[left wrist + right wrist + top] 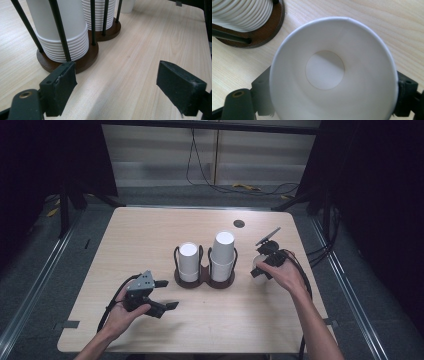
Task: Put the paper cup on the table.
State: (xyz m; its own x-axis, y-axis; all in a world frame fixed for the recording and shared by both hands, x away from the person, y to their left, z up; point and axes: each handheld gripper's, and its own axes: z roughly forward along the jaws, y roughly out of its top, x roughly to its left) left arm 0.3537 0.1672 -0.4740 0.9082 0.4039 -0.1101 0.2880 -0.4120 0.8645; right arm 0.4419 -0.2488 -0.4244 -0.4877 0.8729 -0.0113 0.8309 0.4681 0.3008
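R hand-held gripper jaws astride upright paper cup on desk, grip unclear; L hand-held gripper jaws apart, empty.

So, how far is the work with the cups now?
One cup is already out of the stacks and stands upright, mouth up, on the table between the right gripper's jaws. Both stacks remain in the holder. The left gripper is open and empty. What follows is unclear.
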